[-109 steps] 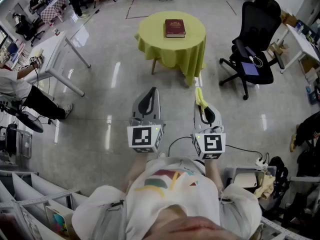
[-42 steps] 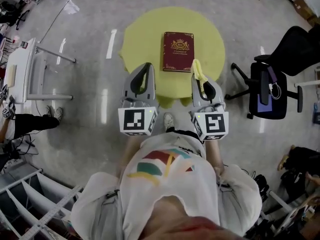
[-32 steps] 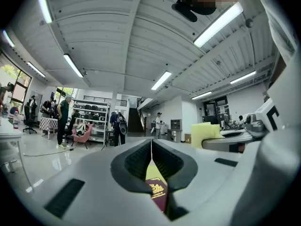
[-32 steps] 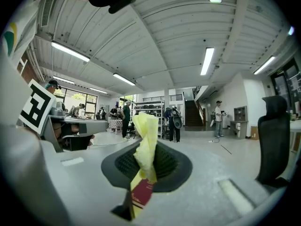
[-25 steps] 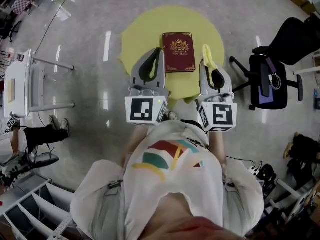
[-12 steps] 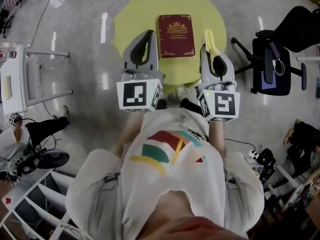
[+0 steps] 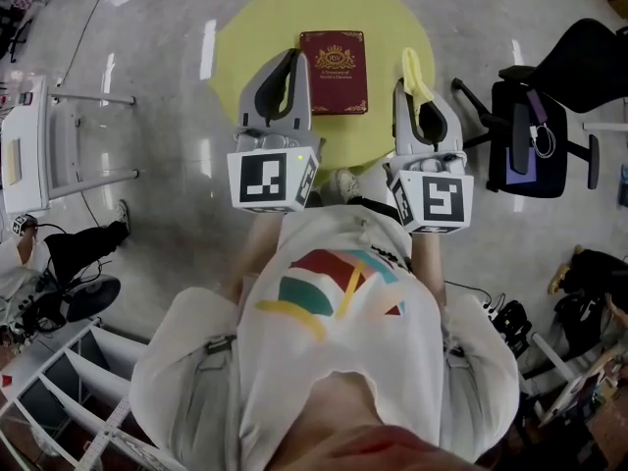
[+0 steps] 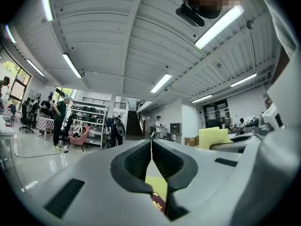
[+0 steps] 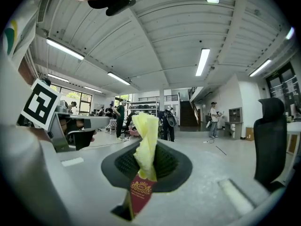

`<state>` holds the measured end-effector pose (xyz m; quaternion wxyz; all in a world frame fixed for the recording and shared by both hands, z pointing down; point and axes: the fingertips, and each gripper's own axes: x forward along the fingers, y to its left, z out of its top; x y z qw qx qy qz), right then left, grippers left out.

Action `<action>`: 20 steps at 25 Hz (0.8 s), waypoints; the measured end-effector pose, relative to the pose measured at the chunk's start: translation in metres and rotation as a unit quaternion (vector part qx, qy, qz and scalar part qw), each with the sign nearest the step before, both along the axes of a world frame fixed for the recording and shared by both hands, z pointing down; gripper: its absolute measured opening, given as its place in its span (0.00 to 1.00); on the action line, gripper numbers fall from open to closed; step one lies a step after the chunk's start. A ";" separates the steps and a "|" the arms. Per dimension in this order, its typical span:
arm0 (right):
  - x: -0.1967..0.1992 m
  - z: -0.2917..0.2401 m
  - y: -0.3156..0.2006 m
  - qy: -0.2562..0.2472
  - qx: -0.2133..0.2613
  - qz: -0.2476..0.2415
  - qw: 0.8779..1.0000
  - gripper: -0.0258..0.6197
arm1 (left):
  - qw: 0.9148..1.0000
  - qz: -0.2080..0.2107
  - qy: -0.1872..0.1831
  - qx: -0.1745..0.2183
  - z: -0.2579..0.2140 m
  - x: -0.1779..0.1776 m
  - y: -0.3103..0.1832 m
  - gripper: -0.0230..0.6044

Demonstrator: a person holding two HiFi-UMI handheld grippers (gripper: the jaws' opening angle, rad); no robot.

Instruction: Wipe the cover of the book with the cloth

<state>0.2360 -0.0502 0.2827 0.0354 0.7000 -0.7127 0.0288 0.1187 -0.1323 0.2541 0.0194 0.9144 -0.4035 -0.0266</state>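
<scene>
The left gripper (image 7: 290,61), jaws closed on nothing, hangs level above the table (image 7: 235,37) just left of the book (image 7: 333,59), probably to steady it. The book lies closed, maroon with a gold crest and border. The right gripper (image 7: 402,84) pinches the yellow cloth (image 7: 414,71), ready for wiping.

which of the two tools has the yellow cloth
The right tool, with the yellow cloth pinched in its jaws; the left tool is shut and empty.

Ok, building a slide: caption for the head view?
Right gripper clamps yellow cloth, left gripper shut and empty, red book lying on yellow table ahead.
</scene>
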 end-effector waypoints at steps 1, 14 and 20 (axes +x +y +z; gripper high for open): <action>0.000 -0.001 0.000 0.001 0.000 -0.008 1.000 0.09 | 1.000 -0.001 -0.004 -0.003 0.002 0.003 -0.001 0.07; -0.014 -0.016 -0.020 0.034 0.022 -0.005 0.999 0.09 | 1.000 0.007 0.010 0.002 -0.009 -0.008 -0.023 0.07; -0.025 -0.019 -0.026 0.035 0.028 0.001 0.999 0.09 | 1.000 0.011 0.011 0.000 -0.006 -0.013 -0.024 0.07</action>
